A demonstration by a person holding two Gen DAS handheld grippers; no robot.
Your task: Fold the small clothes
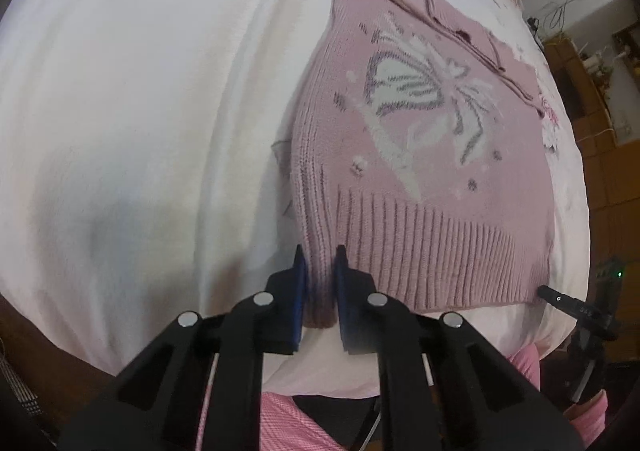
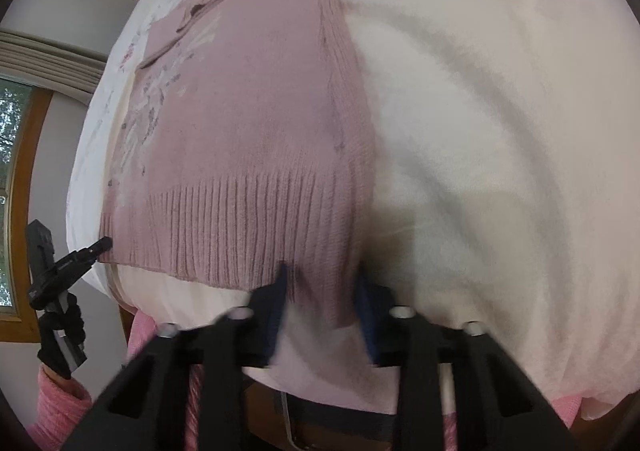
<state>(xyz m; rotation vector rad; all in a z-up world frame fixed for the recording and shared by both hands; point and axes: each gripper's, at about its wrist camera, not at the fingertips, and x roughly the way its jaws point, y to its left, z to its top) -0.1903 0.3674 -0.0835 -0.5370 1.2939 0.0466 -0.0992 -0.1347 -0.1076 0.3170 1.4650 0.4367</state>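
Observation:
A pink knitted sweater point(image 1: 420, 131) with a white butterfly pattern lies flat on a white bed cover point(image 1: 140, 91), its ribbed hem toward me. My left gripper point(image 1: 319, 251) is shut on the hem's left corner, with bunched knit pinched between the blue pads. In the right wrist view the same sweater point(image 2: 248, 131) shows its plain side. My right gripper point(image 2: 322, 271) is blurred and stands open, with the hem's right corner between its fingers. Each gripper shows in the other's view: the right gripper point(image 1: 560, 297) at the hem's right end, the left gripper point(image 2: 92, 249) at the left end.
The bed cover point(image 2: 500, 131) spreads wide and wrinkled to either side of the sweater. Wooden furniture with cables point(image 1: 592, 91) stands beyond the bed's right side. A wood-framed window point(image 2: 16, 171) is on the left. The person's pink sleeve point(image 2: 56, 403) shows at the bed's near edge.

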